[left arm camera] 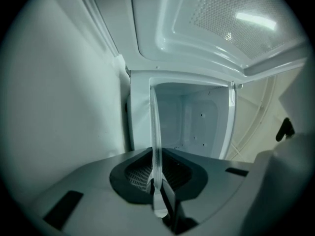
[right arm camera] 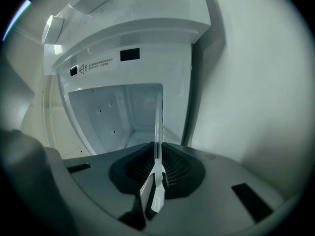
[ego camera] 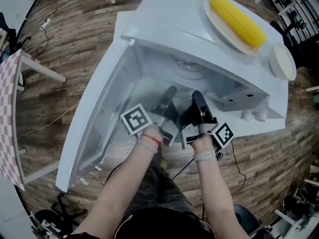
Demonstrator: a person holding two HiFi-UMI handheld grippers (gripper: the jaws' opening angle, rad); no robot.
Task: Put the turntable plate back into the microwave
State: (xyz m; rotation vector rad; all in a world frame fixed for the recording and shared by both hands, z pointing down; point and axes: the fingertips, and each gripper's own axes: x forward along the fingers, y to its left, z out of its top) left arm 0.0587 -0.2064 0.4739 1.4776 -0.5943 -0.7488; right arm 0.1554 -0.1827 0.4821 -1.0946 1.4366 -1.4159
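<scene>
The clear glass turntable plate shows edge-on in both gripper views, a thin upright pane between the pads. My left gripper is shut on one rim of it. My right gripper is shut on the plate at its other rim. In the head view the left gripper and right gripper sit side by side at the mouth of the white microwave. Its door hangs open to the left. The empty cavity lies straight ahead. The glass itself is hard to make out from above.
On top of the microwave sit a corn cob on a plate and a white round lid. A checkered table stands at the left. Cables trail over the wooden floor.
</scene>
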